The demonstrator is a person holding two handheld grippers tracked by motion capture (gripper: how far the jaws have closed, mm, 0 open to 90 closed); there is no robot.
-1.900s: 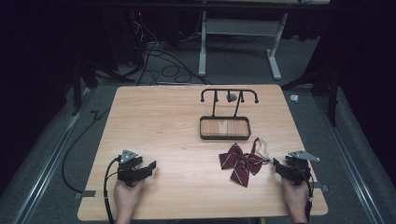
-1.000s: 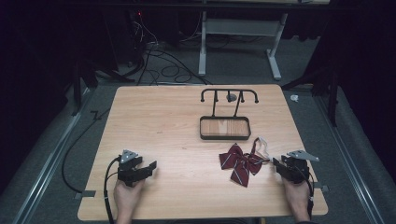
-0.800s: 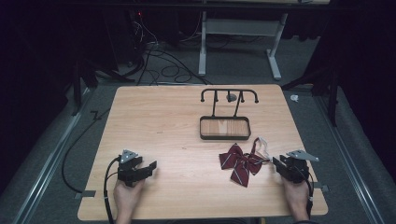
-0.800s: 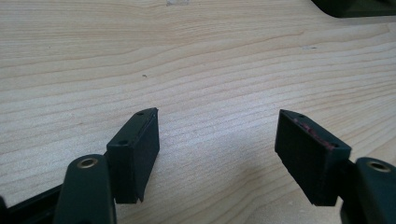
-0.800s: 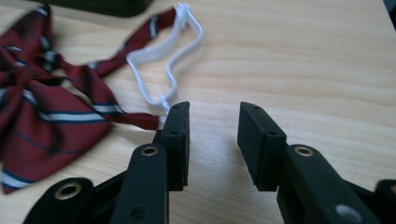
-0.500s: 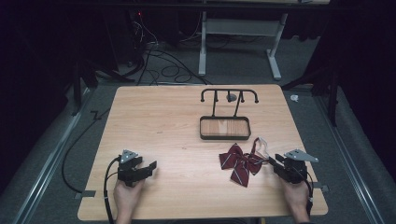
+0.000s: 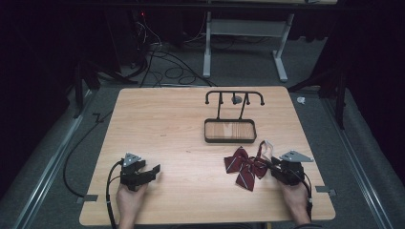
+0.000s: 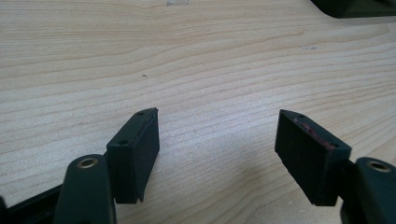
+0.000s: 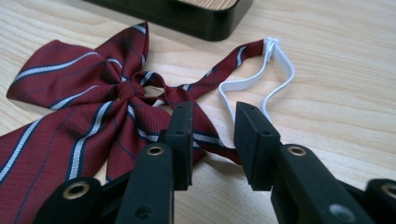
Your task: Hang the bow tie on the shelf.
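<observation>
- A light wooden counter (image 7: 167,124) with visible grain carries everything; in the left gripper view its bare boards (image 8: 196,70) run across the frame.
- A black stand (image 7: 232,121) sits toward the far middle of the counter: a low rectangular tray with a wood-coloured floor, two thin posts rising from it, and a crossbar with upturned hook ends.
- A corner of that tray (image 9: 205,18) shows in the right gripper view.
- A white metal frame (image 7: 243,43) stands on the grey floor beyond the counter.
- Loose black cables (image 7: 157,57) lie tangled on the floor at the far left.
- A small pale scrap (image 7: 300,100) lies on the floor by the counter's far right corner.
</observation>
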